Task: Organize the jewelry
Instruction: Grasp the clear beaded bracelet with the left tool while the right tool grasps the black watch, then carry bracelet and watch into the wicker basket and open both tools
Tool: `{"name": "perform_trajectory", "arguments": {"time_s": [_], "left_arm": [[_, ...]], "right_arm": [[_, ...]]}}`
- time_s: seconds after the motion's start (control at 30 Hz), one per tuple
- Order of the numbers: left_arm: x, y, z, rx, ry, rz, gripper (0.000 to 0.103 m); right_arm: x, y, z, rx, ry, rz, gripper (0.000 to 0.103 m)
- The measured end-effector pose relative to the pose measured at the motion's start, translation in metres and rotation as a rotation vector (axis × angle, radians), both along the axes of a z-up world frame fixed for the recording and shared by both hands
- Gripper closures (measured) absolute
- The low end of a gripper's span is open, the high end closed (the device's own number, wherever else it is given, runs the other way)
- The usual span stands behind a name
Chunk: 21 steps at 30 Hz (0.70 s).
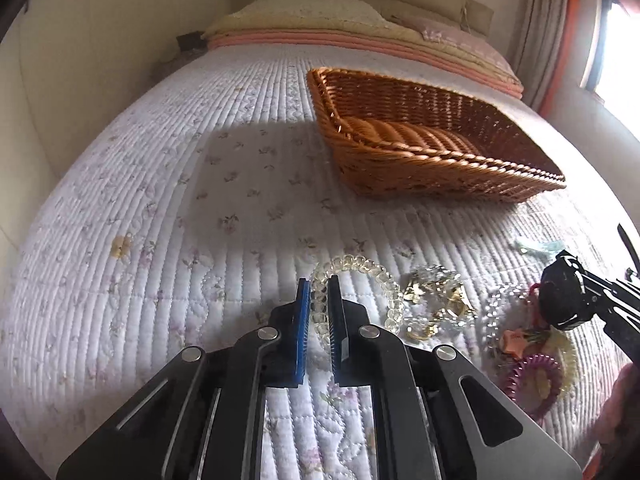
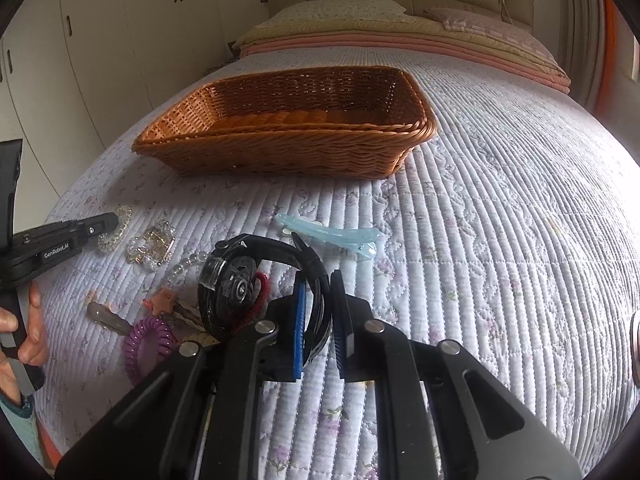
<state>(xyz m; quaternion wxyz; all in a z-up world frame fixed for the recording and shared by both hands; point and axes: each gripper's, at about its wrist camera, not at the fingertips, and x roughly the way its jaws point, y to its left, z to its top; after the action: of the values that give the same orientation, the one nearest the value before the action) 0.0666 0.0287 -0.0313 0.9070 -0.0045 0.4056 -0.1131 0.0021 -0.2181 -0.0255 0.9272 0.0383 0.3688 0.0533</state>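
Two grippers work over the quilted bed [image 2: 500, 208]. Nearest, the right gripper [image 2: 320, 312] has its jaws pinching the strap of a black watch [image 2: 230, 280], whose round face hangs out toward nine o'clock, lifted over the clutter. Under and beside it lie a purple spiral hair tie [image 2: 146, 346], an orange star charm [image 2: 162, 300] and a brown hair clip [image 2: 106, 316]. At twelve o'clock from the watch rests a pale blue hair clip [image 2: 328, 236]. Over at ten o'clock, a string of clear beads [image 2: 184, 266] and a gold-and-crystal bracelet [image 2: 152, 250] sit close together. The left gripper [image 1: 320, 304] has its jaws pressed around one side of a clear beaded bracelet [image 1: 360, 268] lying on the quilt, the rest of the loop curving away toward two o'clock. Farther up the bed stands a brown wicker basket [image 2: 280, 156], well apart from the jewelry, with nothing visible inside. Beyond it folded blankets [image 2: 400, 46] and pillows [image 2: 340, 10] are stacked at the headboard.
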Motion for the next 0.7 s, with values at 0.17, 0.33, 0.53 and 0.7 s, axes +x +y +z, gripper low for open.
{"name": "perform_trajectory", "arguments": {"time_s": [0.17, 0.33, 0.53, 0.7], "left_arm": [[-0.022, -0.004, 0.042, -0.079, -0.120, -0.049, 0.096], [-0.015, -0.026, 0.087, -0.123, -0.218, -0.106, 0.096], [0.041, -0.061, 0.104, -0.112, -0.232, -0.118, 0.096], [0.098, -0.089, 0.077, -0.081, -0.140, -0.112, 0.096]], "right_arm": [[-0.010, -0.006, 0.024, 0.037, -0.054, -0.018, 0.093], [-0.003, -0.008, 0.069, 0.043, -0.150, -0.022, 0.093], [0.062, -0.009, 0.100, 0.020, -0.178, -0.039, 0.093], [0.134, -0.017, 0.083, 0.018, -0.076, -0.053, 0.093]]}}
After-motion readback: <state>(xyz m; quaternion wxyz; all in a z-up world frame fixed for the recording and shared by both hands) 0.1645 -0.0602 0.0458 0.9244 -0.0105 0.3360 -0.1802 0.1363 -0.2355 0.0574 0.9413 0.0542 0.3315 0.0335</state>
